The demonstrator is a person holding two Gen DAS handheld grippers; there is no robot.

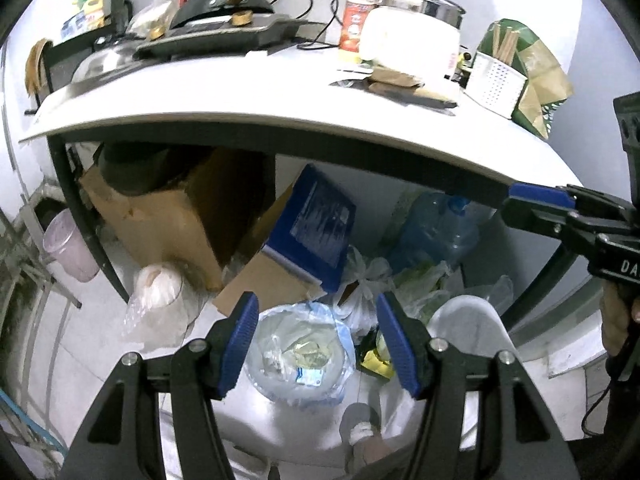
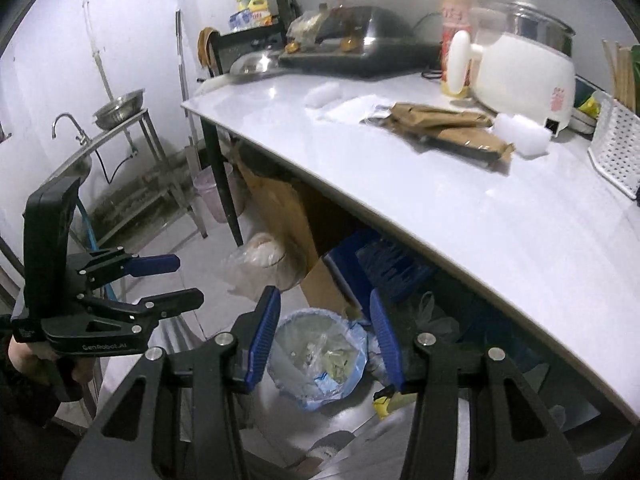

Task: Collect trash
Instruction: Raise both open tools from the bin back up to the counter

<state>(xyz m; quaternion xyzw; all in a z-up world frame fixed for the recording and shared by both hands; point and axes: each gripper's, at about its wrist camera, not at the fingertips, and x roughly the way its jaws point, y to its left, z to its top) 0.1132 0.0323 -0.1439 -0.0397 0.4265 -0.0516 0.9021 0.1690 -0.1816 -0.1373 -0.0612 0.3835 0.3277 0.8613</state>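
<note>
Both the left hand-held gripper and right hand-held gripper hang apart and empty above the lined bin; next, reach for the brown wrappers on the counter, upper right.

One counter carries the kitchen things. On it stand one white cooker, one steel pot behind it, one tall bottle with a red label, and one white perforated basket holding several chopsticks, their number unclear. Two brown paper packets lie flat on the counter, with two white foam blocks near them. One dark griddle sits at the far end. Below the counter there is one bin with a blue liner, one blue box, one large cardboard box, one big water jug and one pink bucket. Two grippers show, a left gripper and a right gripper.
</note>
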